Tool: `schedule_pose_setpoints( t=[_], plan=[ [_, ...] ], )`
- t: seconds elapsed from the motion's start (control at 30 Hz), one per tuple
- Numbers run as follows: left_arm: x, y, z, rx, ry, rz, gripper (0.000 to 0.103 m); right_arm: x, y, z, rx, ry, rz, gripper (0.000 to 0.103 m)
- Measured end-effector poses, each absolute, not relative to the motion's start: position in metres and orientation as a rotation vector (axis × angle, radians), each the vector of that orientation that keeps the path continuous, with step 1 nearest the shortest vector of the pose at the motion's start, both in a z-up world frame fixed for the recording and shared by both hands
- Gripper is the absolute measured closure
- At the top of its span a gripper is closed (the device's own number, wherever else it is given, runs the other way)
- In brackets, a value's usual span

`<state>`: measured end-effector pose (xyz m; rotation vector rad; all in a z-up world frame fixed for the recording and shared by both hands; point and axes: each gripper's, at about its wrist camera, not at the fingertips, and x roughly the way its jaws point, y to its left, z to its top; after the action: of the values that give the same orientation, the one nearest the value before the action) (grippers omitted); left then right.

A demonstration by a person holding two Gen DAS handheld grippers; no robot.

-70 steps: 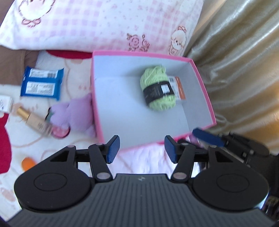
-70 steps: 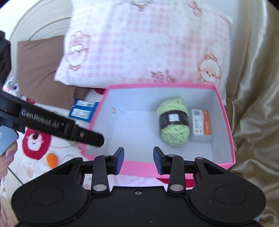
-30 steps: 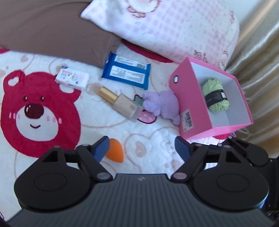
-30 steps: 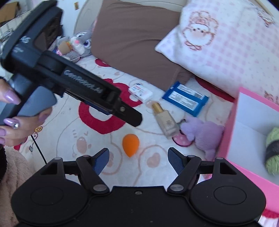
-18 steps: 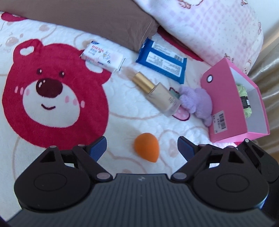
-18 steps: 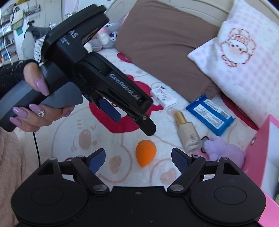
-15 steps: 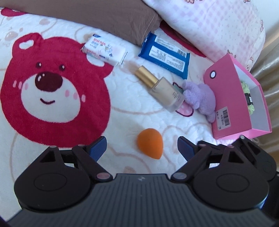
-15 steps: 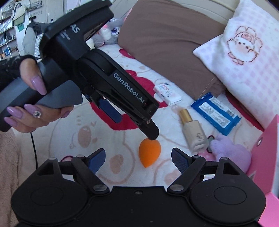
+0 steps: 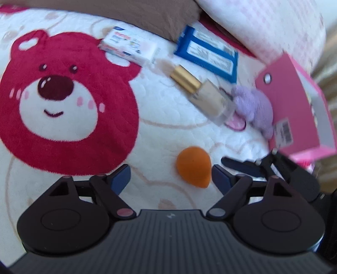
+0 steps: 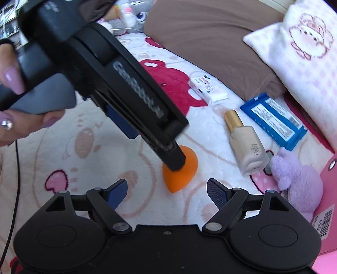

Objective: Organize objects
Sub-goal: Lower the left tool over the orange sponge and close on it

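Note:
An orange egg-shaped makeup sponge (image 9: 194, 166) lies on the bear-print blanket (image 9: 63, 101). My left gripper (image 9: 170, 179) is open, low over the blanket, with the sponge just ahead between its fingertips, nearer the right one. In the right wrist view the left gripper's body (image 10: 130, 101) comes in from the upper left and its tip covers part of the sponge (image 10: 183, 172). My right gripper (image 10: 167, 189) is open and empty, just short of the sponge. The pink box (image 9: 294, 118) stands at the right.
A foundation bottle (image 9: 206, 94), purple plush (image 9: 254, 107), blue wipes pack (image 9: 208, 54) and white packet (image 9: 128, 46) lie beyond the sponge. A brown pillow (image 10: 210, 35) and pink checked pillow (image 10: 305, 46) are at the back. Plush toys (image 10: 130, 12) sit far left.
Both grippers left the pink box, swung left over the blanket and opened wider. In the last half second both closed in on the orange sponge, which now sits between the left fingertips.

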<state>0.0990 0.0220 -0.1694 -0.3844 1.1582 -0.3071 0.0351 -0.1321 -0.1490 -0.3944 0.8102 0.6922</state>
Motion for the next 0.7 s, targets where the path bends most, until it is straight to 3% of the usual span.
schedule_pose_setpoints(
  t=[0.1, 0.3, 0.37, 0.47, 0.57, 0.67, 0.7],
  plan=[
    [0.101, 0.028, -0.169, -0.464, 1.148, -0.344, 0.038, 0.041, -0.134, -0.149, -0.334, 0.843, 0.711, 0.017],
    [0.103, 0.025, -0.175, -0.457, 1.149, -0.338, 0.05, 0.048, -0.132, -0.157, -0.271, 0.88, 0.678, 0.021],
    [0.104, 0.025, -0.178, -0.493, 1.153, -0.36, 0.053, 0.051, -0.137, -0.159, -0.203, 0.911, 0.656, 0.032],
    [0.104, 0.023, -0.179, -0.528, 1.153, -0.364, 0.055, 0.057, -0.149, -0.159, 0.023, 0.963, 0.642, 0.037],
    [0.103, 0.019, -0.178, -0.528, 1.14, -0.373, 0.058, 0.054, -0.145, -0.162, -0.023, 0.937, 0.575, 0.057],
    [0.102, 0.017, -0.18, -0.543, 1.149, -0.383, 0.067, 0.052, -0.147, -0.16, -0.016, 0.926, 0.557, 0.072],
    [0.101, 0.016, -0.18, -0.537, 1.148, -0.381, 0.069, 0.053, -0.149, -0.159, -0.013, 0.922, 0.547, 0.073]
  ],
)
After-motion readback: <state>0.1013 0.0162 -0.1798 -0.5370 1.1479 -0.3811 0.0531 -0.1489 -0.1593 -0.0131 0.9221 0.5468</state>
